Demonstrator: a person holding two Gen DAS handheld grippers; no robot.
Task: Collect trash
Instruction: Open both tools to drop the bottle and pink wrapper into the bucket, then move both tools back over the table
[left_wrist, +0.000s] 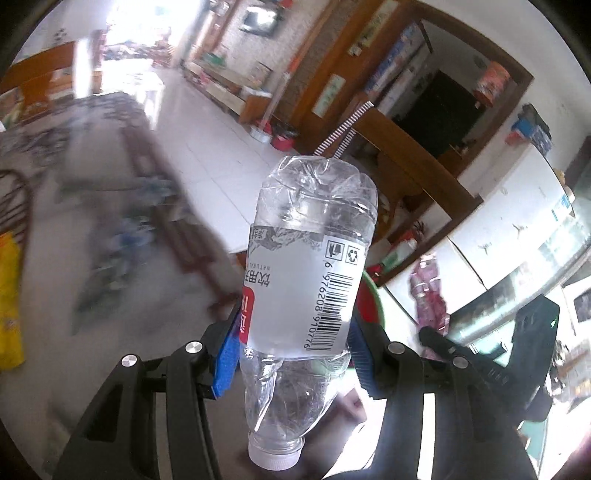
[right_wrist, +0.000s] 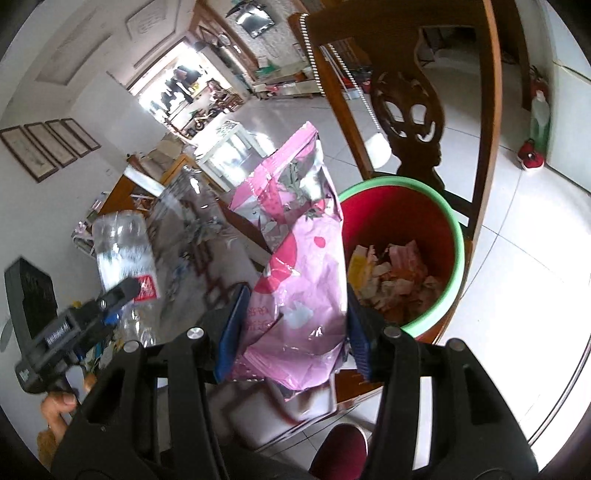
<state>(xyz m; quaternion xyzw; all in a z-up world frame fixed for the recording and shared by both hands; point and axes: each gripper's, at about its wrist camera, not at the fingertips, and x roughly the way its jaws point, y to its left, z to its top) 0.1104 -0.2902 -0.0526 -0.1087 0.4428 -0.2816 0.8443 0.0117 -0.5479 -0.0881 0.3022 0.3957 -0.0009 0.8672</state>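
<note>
My left gripper (left_wrist: 293, 332) is shut on a crumpled clear plastic bottle (left_wrist: 306, 266), blue pads pressing on its white label, with the cap toward the camera. My right gripper (right_wrist: 295, 325) is shut on a crinkled pink snack bag (right_wrist: 295, 251) that stands up between its pads. Just right of the bag is a red bin with a green rim (right_wrist: 456, 236), holding several scraps of paper and wrappers. In the right wrist view the left gripper (right_wrist: 110, 302) and its bottle (right_wrist: 122, 247) are at the left. In the left wrist view the pink bag (left_wrist: 428, 291) shows at the right and the bin's rim (left_wrist: 371, 295) peeks from behind the bottle.
A carved wooden chair (right_wrist: 406, 110) stands right behind the bin. A table with a patterned cloth (left_wrist: 92, 221) lies to the left, a yellow bag (left_wrist: 9, 302) at its edge. White tile floor (right_wrist: 517, 277) spreads to the right. A hand (right_wrist: 55, 402) holds the left gripper's handle.
</note>
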